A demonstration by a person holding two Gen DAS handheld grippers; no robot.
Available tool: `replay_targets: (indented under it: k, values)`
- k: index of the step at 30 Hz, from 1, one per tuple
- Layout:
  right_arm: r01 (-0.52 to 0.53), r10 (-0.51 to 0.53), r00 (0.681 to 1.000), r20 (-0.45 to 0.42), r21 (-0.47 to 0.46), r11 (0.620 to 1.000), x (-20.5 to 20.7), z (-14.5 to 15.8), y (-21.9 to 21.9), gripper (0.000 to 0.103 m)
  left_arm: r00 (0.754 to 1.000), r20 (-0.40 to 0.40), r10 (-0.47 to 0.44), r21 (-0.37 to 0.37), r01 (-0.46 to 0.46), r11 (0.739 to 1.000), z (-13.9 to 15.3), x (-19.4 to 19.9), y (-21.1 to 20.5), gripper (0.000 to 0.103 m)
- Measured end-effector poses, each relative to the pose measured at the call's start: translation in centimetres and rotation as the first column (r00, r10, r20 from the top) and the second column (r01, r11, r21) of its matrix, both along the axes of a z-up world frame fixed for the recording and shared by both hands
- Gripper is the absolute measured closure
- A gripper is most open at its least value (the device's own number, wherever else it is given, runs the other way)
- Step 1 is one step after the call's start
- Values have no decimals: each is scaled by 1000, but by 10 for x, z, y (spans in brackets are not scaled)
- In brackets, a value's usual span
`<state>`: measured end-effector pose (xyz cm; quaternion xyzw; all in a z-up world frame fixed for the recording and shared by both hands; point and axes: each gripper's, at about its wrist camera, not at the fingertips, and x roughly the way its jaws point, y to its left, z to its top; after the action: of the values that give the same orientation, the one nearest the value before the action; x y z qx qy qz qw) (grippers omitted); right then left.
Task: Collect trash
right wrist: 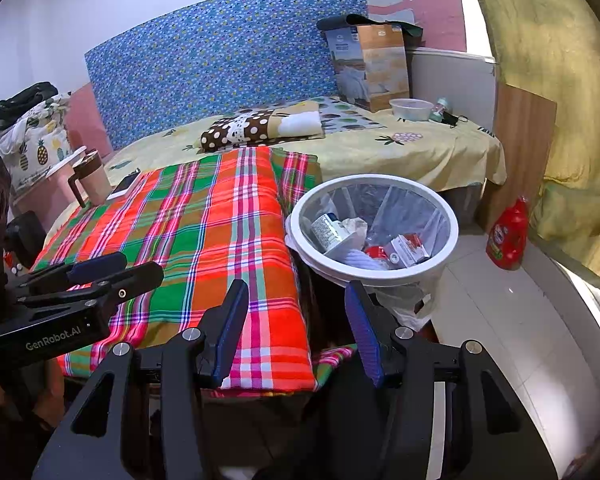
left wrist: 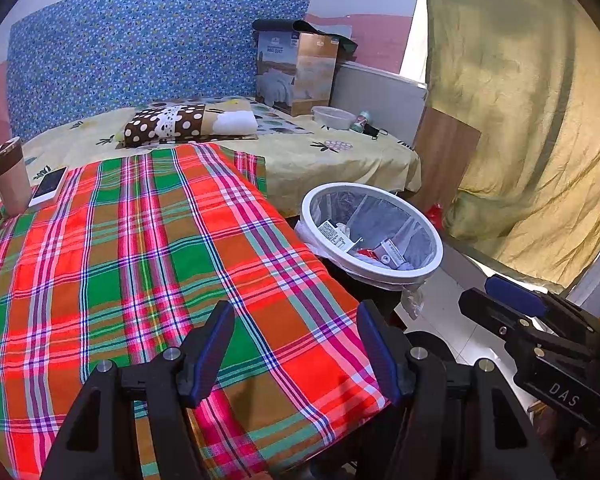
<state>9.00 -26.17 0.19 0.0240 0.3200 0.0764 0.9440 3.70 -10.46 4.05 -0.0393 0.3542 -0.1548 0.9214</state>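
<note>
Both claws are hovering empty over the near edge of the bench covered in a red, green and orange plaid cloth [left wrist: 148, 248]. The left claw [left wrist: 296, 354] is standing with its blue-padded jaws wide apart and nothing between them, and the right claw [right wrist: 296, 328] is likewise spread and holding nothing.

The white round plastic bin lined with a clear bag [right wrist: 452, 216] is sitting on the floor, just beside the bench's right edge and in front of the bed with the pale yellow printed sheet [right wrist: 420, 152]. Trash is already lying inside it: a crumpled printed carton [right wrist: 330, 232], a small red-and-white box [right wrist: 406, 250] and some white wadding.

Judging by this, the collecting step looks largely done for the bench, since no loose litter is showing on the plaid cloth; only a brown lidded mug [left wrist: 8, 178] and a white phone [left wrist: 49, 191] are resting at its far left corner, and neither reads as trash. The next move probably calls for scanning for any remaining scraps, or for closing a claw on the bag's loose edge hanging below the rim.
</note>
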Motion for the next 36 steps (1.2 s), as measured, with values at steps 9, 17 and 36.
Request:
replay_targets:
  k: [9, 17, 36]
  values:
    - [-3, 3, 1000, -1, 0, 1000, 0, 0, 1, 51, 1000, 2, -2, -7, 2, 1000, 1, 0, 3, 40]
    - [-3, 3, 1000, -1, -1, 1000, 1, 0, 1, 51, 1000, 3, -8, -7, 8, 1000, 1, 1, 3, 40]
    - [-4, 4, 1000, -1, -2, 1000, 1, 0, 1, 51, 1000, 3, -5, -4, 5, 1000, 1, 0, 4, 40]
